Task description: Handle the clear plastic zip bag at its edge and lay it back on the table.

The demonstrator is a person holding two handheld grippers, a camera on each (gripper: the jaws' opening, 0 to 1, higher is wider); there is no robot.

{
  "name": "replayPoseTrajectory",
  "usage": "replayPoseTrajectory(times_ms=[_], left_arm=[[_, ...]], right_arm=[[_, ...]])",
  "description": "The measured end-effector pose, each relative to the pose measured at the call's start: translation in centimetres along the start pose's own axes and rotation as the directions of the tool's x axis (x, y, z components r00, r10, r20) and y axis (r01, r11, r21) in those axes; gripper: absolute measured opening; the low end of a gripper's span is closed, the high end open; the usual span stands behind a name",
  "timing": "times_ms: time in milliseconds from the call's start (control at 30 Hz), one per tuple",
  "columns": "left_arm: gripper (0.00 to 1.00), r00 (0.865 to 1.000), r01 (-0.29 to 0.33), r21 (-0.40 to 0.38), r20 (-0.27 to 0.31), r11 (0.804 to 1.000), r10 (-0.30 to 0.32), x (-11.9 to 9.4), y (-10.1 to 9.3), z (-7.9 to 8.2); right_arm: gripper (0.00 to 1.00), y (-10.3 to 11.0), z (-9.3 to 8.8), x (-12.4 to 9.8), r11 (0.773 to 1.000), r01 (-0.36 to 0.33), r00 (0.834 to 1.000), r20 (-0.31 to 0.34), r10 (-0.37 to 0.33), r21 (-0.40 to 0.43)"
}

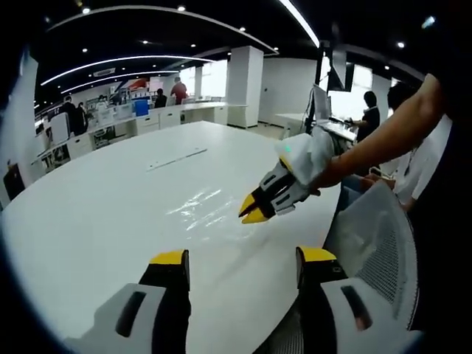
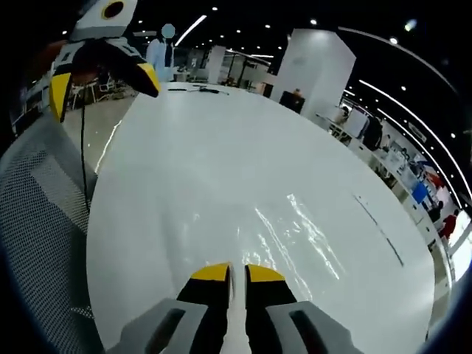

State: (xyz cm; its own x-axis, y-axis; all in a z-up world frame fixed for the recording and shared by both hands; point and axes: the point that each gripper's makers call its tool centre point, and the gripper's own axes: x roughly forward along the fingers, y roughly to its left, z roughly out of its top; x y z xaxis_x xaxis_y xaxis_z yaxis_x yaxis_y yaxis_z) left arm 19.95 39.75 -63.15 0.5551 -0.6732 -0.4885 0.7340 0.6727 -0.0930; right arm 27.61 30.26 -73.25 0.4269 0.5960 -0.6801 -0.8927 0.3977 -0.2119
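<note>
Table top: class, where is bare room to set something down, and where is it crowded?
Bare: the table between the left claw and the zip bag, and beyond the bag. Crowded: the near edge, where the right claw meets the bag beside a mesh chair.

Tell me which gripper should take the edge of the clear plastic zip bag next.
Right. The right gripper, jaws nearly closed, hovers right at the near edge of the clear plastic zip bag lying flat on the white table. The left gripper hangs open, farther back over the table's rim.
</note>
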Motion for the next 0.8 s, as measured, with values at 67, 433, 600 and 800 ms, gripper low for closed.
replayPoseTrajectory(times_ms=[67, 433, 600, 800], left_arm=[[0.57, 1.0, 0.002, 0.005, -0.004, 1.0, -0.002, 0.1, 0.0, -0.1], [0.58, 1.0, 0.012, 0.022, -0.002, 1.0, -0.012, 0.2, 0.1, 0.0], [0.58, 1.0, 0.012, 0.024, -0.001, 1.0, -0.012, 0.3, 0.4, 0.0], [0.59, 1.0, 0.014, 0.029, 0.0, 0.999, -0.014, 0.4, 0.5, 0.0]], right_arm=[[0.05, 0.2, 0.0, -0.2, 1.0, -0.005, 1.0, 0.006, 0.005, 0.012], [0.11, 0.4, -0.4, -1.3, 0.999, -0.007, 1.0, 0.026, 0.006, 0.04], [0.17, 0.4, -0.3, -2.1, 0.996, -0.002, 0.999, 0.043, -0.001, 0.086], [0.24, 0.3, -0.6, -3.4, 0.991, 0.01, 0.999, 0.052, -0.017, 0.135]])
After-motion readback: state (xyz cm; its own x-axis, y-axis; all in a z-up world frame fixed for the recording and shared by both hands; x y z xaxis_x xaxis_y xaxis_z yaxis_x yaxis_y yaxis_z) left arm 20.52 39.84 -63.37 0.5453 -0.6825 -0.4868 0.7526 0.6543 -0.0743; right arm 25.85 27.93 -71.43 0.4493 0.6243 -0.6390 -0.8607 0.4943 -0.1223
